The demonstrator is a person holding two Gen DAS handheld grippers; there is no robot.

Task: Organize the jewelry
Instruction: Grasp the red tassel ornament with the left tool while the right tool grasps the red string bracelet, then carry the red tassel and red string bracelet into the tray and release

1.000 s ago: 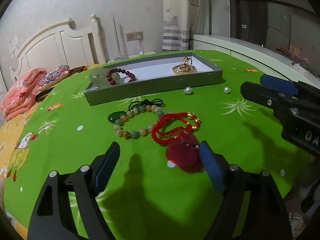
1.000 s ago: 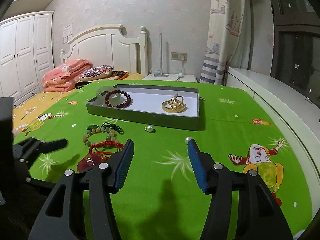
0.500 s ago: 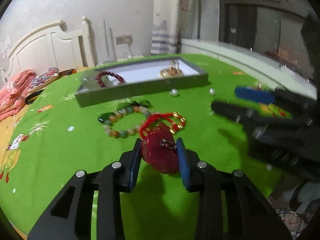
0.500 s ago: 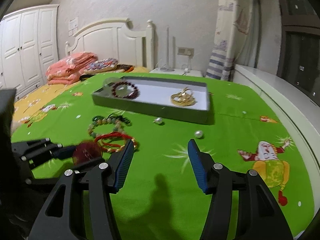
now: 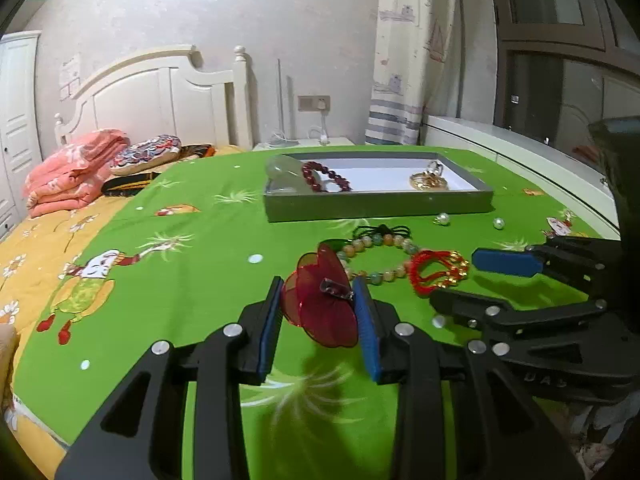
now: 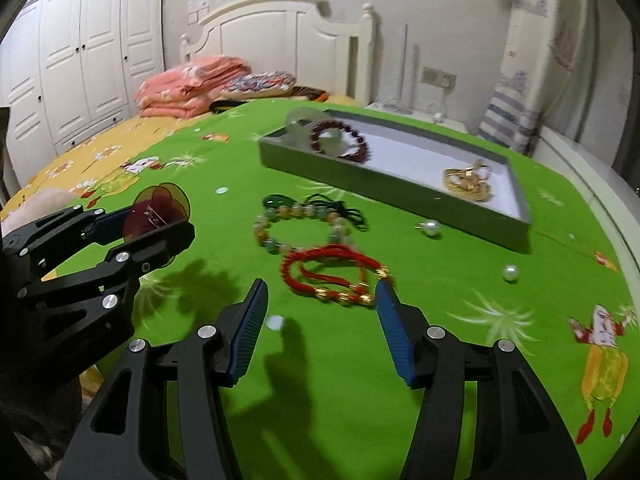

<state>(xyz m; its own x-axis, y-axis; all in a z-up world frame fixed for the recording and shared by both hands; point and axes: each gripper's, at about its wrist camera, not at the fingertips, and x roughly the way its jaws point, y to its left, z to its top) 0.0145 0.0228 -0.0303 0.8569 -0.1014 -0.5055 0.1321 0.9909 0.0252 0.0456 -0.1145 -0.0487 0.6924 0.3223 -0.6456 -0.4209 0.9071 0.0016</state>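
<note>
Left gripper (image 5: 316,304) has clamped and lifted red clip (image 5: 320,304) off bed (image 5: 160,280); right gripper (image 6: 320,312) fingers apart, empty, over red bracelet (image 6: 332,276).

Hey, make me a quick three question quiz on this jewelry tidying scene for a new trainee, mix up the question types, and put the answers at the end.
1. True or false: the left gripper is shut on the red flower hair clip.
2. Multiple choice: What lies between the open fingers of the right gripper? A) a pearl B) the red cord bracelet C) the gold jewelry
3. Fill in: the dark red bead bracelet lies inside the grey ____.

Key: 1 true; 2 B; 3 tray.
</note>
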